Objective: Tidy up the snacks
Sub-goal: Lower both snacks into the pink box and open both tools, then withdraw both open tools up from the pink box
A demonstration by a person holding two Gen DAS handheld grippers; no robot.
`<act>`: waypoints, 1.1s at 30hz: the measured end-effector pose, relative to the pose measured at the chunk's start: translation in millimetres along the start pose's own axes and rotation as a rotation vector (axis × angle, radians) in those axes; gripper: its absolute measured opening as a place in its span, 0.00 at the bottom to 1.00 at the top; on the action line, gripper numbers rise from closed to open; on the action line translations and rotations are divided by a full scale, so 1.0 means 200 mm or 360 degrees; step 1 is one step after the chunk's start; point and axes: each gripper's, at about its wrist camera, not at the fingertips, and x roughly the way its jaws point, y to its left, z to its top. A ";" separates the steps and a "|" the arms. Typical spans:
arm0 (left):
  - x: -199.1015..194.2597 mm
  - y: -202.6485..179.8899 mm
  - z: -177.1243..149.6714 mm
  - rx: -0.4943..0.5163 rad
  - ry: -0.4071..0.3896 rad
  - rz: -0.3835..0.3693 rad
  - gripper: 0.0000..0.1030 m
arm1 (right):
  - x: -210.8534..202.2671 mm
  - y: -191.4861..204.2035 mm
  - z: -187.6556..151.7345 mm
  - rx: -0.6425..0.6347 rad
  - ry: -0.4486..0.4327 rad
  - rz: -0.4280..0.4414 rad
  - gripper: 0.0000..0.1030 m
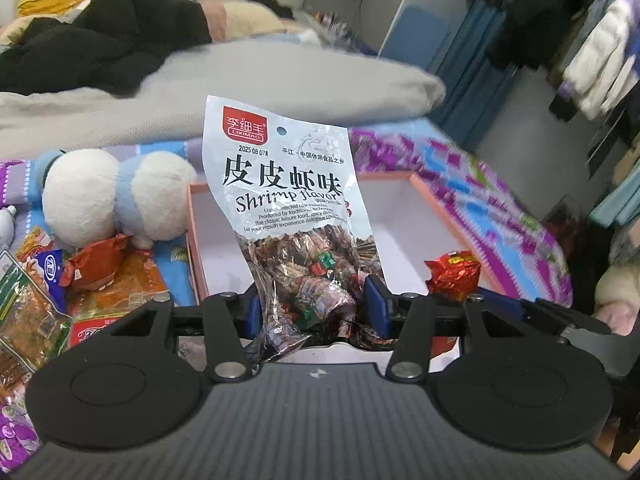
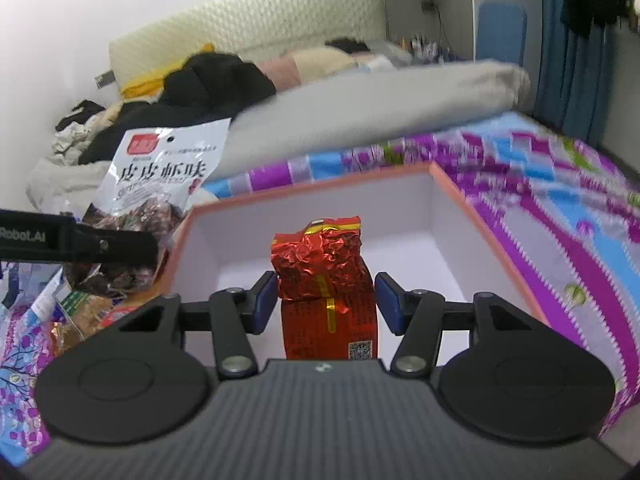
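A: Surface?
B: A bed under a purple, blue and white patterned sheet (image 2: 560, 216), a grey duvet (image 1: 240, 80) behind. An open pink-rimmed box (image 2: 452, 188) with a white interior sits on the sheet.

A: Left gripper?
B: Left gripper (image 1: 318, 306) stands part open, its 2 blue pads clamped on the lower end of the shrimp-flavour snack bag (image 1: 280, 184). The bag stands upright above the box's near left wall.

A: Right gripper?
B: Right gripper (image 2: 326, 304) stands part open, gripping the red foil packet (image 2: 324, 276) upright over the box interior.

A: Surroundings?
B: Loose snack packets (image 1: 44, 304) lie left of the box, a white-and-blue plush toy (image 1: 116, 196) just behind them.
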 end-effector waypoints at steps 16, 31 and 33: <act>0.16 0.02 -0.03 0.0037 0.0096 0.0094 0.72 | 0.21 -0.12 -0.07 0.0058 0.0156 -0.0028 0.58; -0.38 -0.01 -0.02 0.0080 -0.0108 0.0168 0.88 | -0.10 0.00 0.01 0.0057 -0.0024 -0.0002 0.79; -0.47 0.00 -0.03 0.0080 -0.0124 0.0180 0.88 | -0.15 0.05 0.01 0.0046 -0.0050 0.0038 0.79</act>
